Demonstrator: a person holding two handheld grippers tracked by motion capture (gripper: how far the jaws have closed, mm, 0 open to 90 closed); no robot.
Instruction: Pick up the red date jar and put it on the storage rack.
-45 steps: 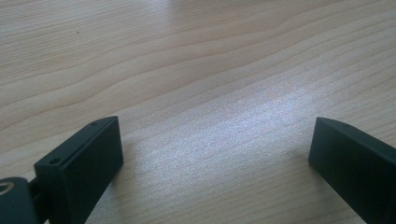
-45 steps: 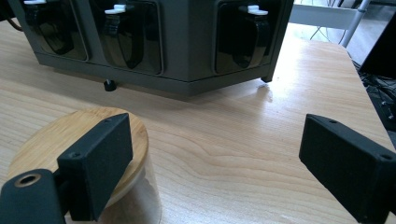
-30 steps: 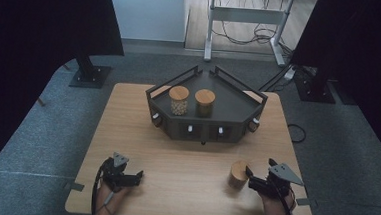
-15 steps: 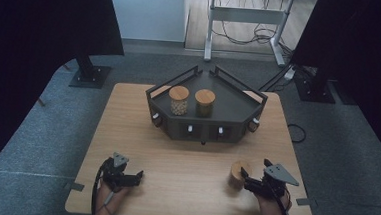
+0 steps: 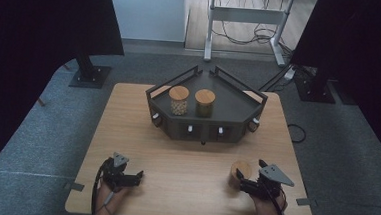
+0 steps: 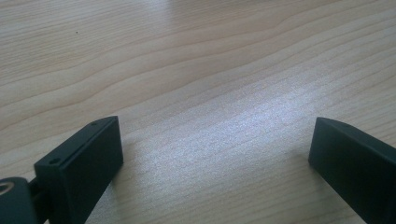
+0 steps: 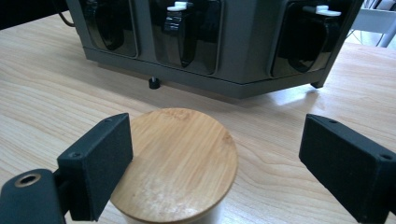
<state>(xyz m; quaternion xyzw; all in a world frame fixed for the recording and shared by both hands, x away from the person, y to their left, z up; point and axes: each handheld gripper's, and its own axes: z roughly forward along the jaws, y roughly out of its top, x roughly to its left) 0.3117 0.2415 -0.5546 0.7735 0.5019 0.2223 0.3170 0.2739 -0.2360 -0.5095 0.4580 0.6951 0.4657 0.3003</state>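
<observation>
Gripping: nothing; right gripper (image 7: 215,154) jaws wide apart, left pad beside jar (image 7: 175,163) lid.
Left gripper (image 6: 212,154): wide apart over bare table (image 6: 187,60).
Room: rack (image 7: 224,46) close ahead.

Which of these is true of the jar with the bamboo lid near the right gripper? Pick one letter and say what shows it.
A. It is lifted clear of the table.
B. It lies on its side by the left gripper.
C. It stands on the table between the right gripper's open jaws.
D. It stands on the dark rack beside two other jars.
C: in the right gripper view the jar stands on the table between the spread jaws of the right gripper, with a wide gap to one jaw.
</observation>
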